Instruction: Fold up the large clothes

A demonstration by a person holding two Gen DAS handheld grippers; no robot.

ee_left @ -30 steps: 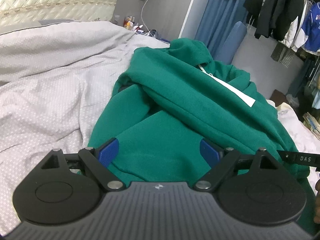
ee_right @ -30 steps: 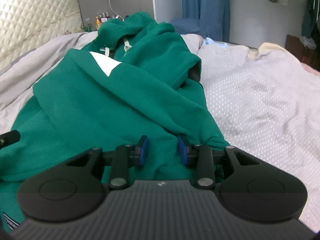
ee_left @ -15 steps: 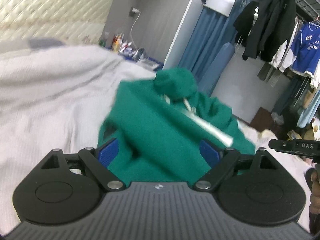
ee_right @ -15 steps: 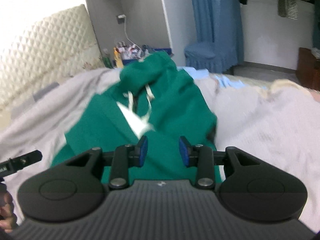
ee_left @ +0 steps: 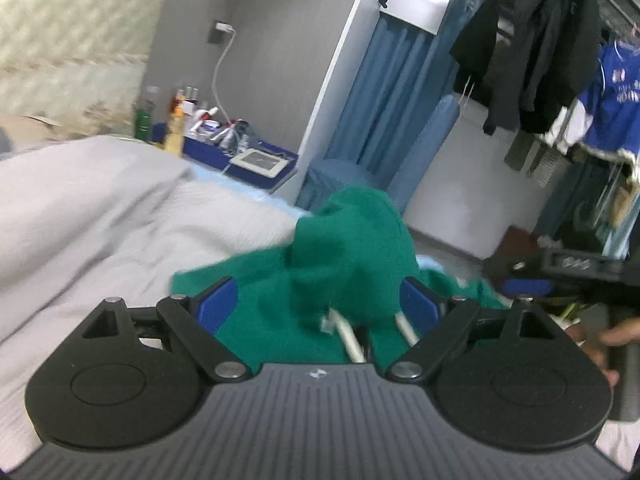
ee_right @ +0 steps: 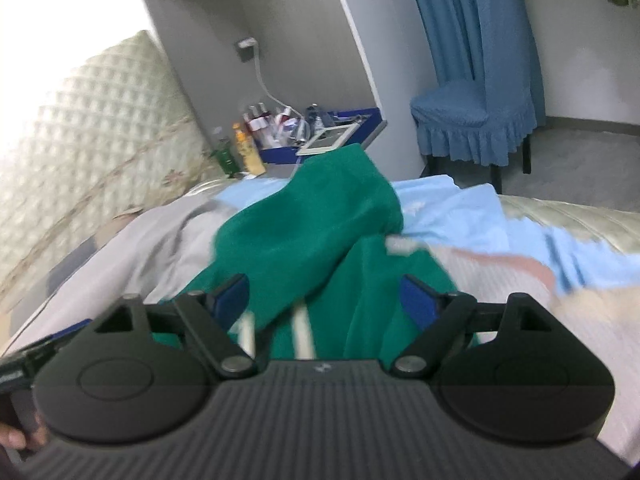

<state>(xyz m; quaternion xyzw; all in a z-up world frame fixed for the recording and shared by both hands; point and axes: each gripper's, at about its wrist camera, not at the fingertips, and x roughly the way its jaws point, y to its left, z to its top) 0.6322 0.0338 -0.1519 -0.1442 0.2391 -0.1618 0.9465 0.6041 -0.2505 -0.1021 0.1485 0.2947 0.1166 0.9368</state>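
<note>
Both the left gripper (ee_left: 318, 306) and right gripper (ee_right: 324, 300) gape wide over the green hoodie (ee_right: 304, 216), gripping nothing (right jaws just opened); no writing legible.

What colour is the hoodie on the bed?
The hoodie is green, with pale drawstrings. It shows best in the right wrist view.

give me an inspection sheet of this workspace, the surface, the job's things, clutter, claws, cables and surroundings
Surface: bed with grey quilt; light blue sheet at the far edge.
Job's things: green hoodie bunched on the bed, hood uppermost, white drawstrings showing.
Clutter: bottles and a tablet on the bedside stand.
Claws: left claw open, right claw open, its jaws just widened; hoodie lies between the pads, not pinched.
Cables: white charger cable hanging from a wall socket.
Surroundings: quilted headboard, blue chair, blue curtain, hanging clothes.
</note>
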